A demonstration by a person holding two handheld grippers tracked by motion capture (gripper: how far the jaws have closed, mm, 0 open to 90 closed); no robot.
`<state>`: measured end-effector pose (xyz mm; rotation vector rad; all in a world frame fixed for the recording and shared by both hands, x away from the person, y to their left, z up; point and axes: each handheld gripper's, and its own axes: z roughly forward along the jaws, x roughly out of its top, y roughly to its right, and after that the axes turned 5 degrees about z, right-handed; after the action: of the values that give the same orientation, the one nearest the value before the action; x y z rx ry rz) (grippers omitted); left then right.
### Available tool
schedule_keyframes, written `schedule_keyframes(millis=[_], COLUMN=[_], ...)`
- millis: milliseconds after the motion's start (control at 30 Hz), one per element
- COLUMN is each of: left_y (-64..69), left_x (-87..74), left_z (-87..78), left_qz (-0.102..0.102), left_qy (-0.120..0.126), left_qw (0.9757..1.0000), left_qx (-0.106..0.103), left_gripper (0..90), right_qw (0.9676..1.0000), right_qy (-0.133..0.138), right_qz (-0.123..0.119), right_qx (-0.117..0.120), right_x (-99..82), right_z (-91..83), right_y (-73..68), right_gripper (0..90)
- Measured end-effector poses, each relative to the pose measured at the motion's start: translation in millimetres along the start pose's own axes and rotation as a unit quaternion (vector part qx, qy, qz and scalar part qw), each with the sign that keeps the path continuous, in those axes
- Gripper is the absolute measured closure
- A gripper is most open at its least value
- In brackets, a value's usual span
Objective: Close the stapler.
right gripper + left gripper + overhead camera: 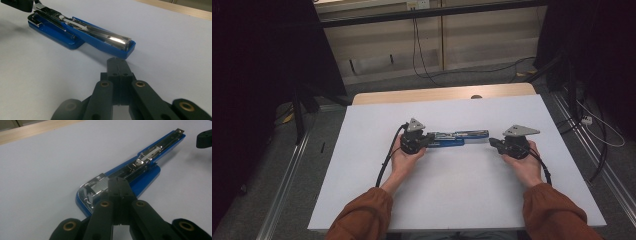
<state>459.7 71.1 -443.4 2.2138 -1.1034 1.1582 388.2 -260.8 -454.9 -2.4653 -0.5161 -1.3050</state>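
Left gripper view: both tongs (119, 182) closed empty beside glossy blue-and-chrome stapler (140, 167).

From the high view we could not make out the stapler (457, 137) in detail; it was too small, and the left gripper (428, 140) covered its near end. In the left gripper view the closed jaws hid part of the stapler's metal head. In the right gripper view the picture's top edge cut off the left gripper (18, 5), and the stapler's (82, 31) far end lay beneath it.
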Motion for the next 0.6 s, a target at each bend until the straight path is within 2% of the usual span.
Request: schedule_keyframes(millis=[133, 167, 233, 267, 300, 500, 533, 600], left_y=[-1.7, -2.1, -4.9, -5.1, -5.0, -3.6, -3.4, -3.2], left_x=[-2.9, -3.7, -5.4, -6.3, -6.5, -6.8, -7.3, -8.0], left_z=[1.4, 1.9, 2.2, 3.2, 3.8, 4.6, 4.7, 4.4], left_qz=[-0.005, -0.01, -0.004, -0.012, -0.013, 0.0, -0.006, -0.002], left_qy=[-0.01, -0.006, -0.013, -0.011, -0.013, -0.015, -0.013, -0.011], left_qw=[0.9999, 0.9999, 0.9999, 0.9999, 0.9998, 0.9999, 0.9999, 0.9999], left_qx=[-0.003, -0.002, 0.001, -0.005, -0.007, -0.006, -0.007, -0.004], left_gripper=[90.0, 90.0, 90.0, 90.0, 90.0, 90.0, 90.0, 90.0], right_qw=[0.9999, 0.9998, 0.9999, 0.9999, 0.9998, 0.9995, 0.9995, 0.9994], right_qy=[-0.014, -0.017, -0.015, -0.014, -0.017, -0.028, -0.03, -0.034], right_qz=[-0.001, 0.001, 0.001, 0.005, 0.007, 0.013, 0.01, 0.007], right_qx=[-0.005, -0.005, -0.003, -0.001, 0.0, -0.005, -0.007, -0.008], right_x=[-0.9, -0.6, 0.5, 0.8, 0.9, 3.0, 3.5, 4.8], right_z=[5.8, 6.8, 7.7, 8.1, 8.8, 12.4, 13.1, 14.9], right_y=[1.3, 1.6, 2.0, 2.0, 2.0, 4.0, 4.3, 4.4], right_gripper=[90.0, 90.0, 90.0, 90.0, 90.0, 90.0, 90.0, 90.0])
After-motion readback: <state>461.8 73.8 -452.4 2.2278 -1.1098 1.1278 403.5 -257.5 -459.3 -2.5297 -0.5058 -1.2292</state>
